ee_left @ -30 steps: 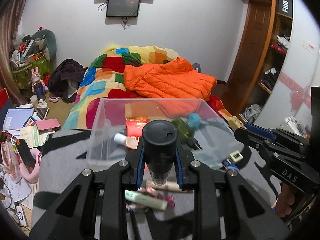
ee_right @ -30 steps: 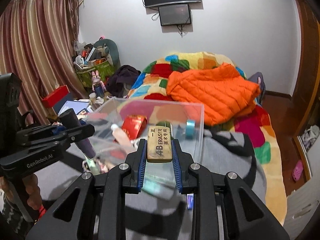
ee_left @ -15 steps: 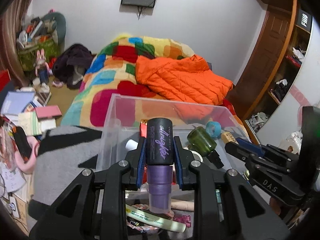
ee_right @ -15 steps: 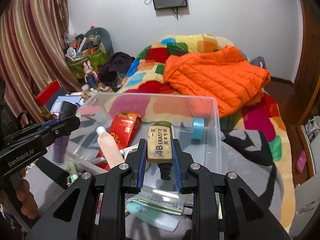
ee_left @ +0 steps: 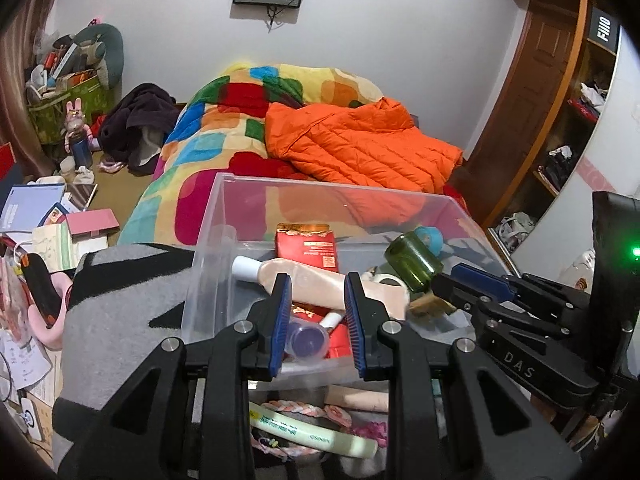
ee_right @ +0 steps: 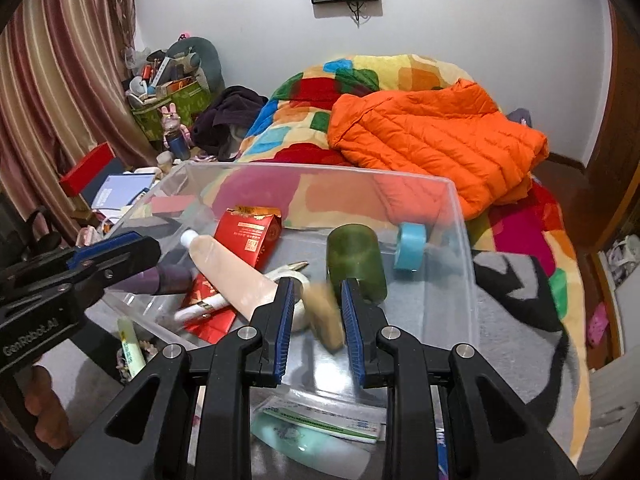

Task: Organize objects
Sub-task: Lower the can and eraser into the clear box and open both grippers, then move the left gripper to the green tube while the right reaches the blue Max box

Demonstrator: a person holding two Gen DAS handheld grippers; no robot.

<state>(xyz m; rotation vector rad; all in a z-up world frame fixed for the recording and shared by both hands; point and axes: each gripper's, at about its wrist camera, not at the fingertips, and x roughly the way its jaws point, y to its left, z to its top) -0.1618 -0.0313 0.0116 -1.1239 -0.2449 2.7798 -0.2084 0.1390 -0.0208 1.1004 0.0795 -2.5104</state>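
A clear plastic bin (ee_left: 224, 216) (ee_right: 452, 200) sits on a grey and black blanket. My left gripper (ee_left: 316, 300) is open over the bin's near wall; the purple bottle (ee_left: 306, 338) (ee_right: 168, 276) lies below it inside the bin. My right gripper (ee_right: 316, 300) is open; the tan eraser (ee_right: 324, 316) is blurred between its fingers, falling into the bin. It also shows in the left wrist view (ee_left: 430, 306). The bin holds a beige tube (ee_right: 228, 272), a red packet (ee_right: 248, 232), a green jar (ee_right: 356, 260) and a blue tape roll (ee_right: 410, 246).
In front of the bin lie a pale green tube (ee_left: 312, 434), a braided band (ee_left: 304, 406) and a flat packet (ee_right: 324, 424). A bed with a patchwork cover (ee_left: 224, 128) and an orange jacket (ee_left: 360, 144) lies behind. Books and clutter (ee_left: 44, 216) cover the floor at left.
Both grippers moved over the bin and opened. The left let go of the purple bottle, which now lies in the bin. The right let go of the eraser, which is dropping.
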